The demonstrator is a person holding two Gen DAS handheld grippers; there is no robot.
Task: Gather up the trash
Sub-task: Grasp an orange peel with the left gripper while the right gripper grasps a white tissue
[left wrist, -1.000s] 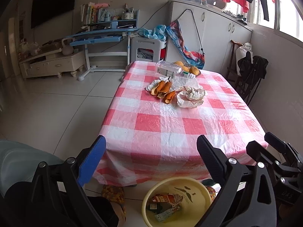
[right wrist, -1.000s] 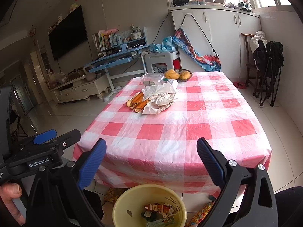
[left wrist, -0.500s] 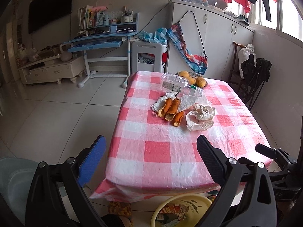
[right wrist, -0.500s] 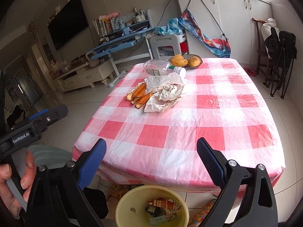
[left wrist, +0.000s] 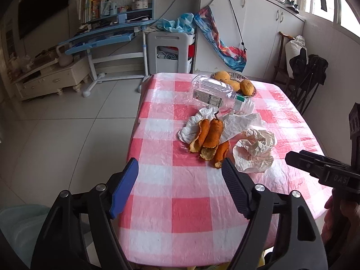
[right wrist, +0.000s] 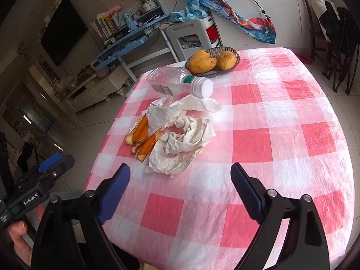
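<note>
Orange peels (left wrist: 209, 140) lie on a white tissue (left wrist: 238, 122) on the red-checked table (left wrist: 186, 209). A crumpled white paper (left wrist: 254, 153) lies to their right, and an empty clear plastic bottle (left wrist: 216, 94) lies on its side behind them. The right wrist view shows the same peels (right wrist: 144, 138), crumpled paper (right wrist: 180, 146) and bottle (right wrist: 177, 83). My left gripper (left wrist: 180, 186) is open and empty above the near table edge, short of the peels. My right gripper (right wrist: 180, 191) is open and empty, just short of the crumpled paper.
A basket of mangoes (right wrist: 211, 61) stands at the table's far end. A blue desk (left wrist: 105, 33), a white stool (left wrist: 171, 51) and a low cabinet (left wrist: 51, 78) stand beyond on the tiled floor. Dark chairs (right wrist: 337, 45) stand at the right.
Both grippers have moved up and forward over the table towards the trash. The yellow bin on the floor has dropped out of both views. Both grippers stayed open.
</note>
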